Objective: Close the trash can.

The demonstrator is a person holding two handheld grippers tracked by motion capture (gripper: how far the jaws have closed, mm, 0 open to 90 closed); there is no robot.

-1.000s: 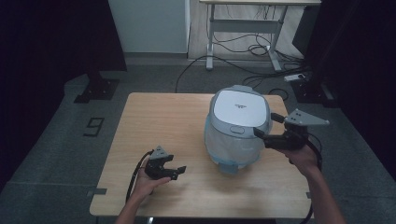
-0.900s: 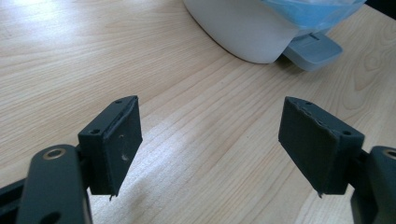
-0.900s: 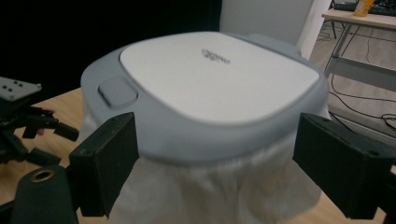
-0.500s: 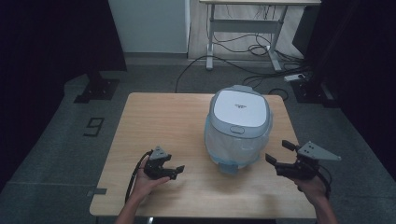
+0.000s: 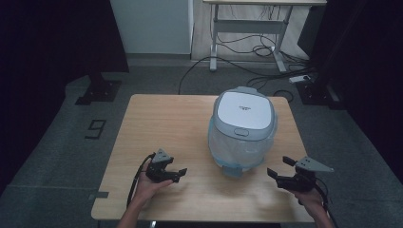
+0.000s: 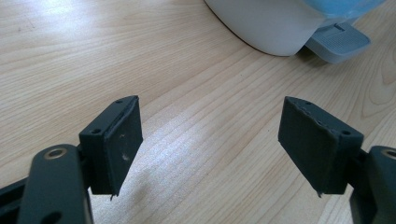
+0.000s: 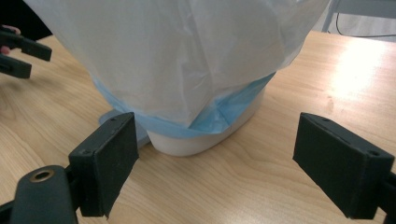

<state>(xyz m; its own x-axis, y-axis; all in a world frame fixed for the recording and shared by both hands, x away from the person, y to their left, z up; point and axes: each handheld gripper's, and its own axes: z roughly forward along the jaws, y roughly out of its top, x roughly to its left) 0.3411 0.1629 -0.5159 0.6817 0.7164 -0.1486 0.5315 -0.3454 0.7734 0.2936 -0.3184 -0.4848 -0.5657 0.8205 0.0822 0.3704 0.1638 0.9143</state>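
A: Okay, quick count from the high view: one wooden table [image 5: 157, 123], one small pedal bin [image 5: 243, 128], your two grippers. That right?

B: Yes. The bin stands toward the table's right edge, about midway between far and near edges, grey-white lid [image 5: 244, 110] shut on top. Your left gripper [image 5: 176, 173] is by the near edge, left of the bin and apart from it. Your right gripper [image 5: 278, 171] sits at the near right corner, just beside the bin, not touching.

A: What do the gripper views add?

B: Left gripper view: your jaws spread wide over bare wood, nothing between them. It catches the bin's white base [image 6: 266, 25] and the grey foot pedal [image 6: 338, 43] at the top right, which the high view only shows as a small tab.

A: And the right one?

B: Right gripper view: jaws also spread wide, empty. You get the liner detail the high view blurs: a white bag [image 7: 187, 51] draped over the bin body, a blue bag edge [image 7: 224, 114] under it, white base [image 7: 205, 137] on the table. Your left gripper [image 7: 18, 56] shows far off at the upper left.

A: Bags, counted?

B: Two layers visible, one white, one blue. One pedal.
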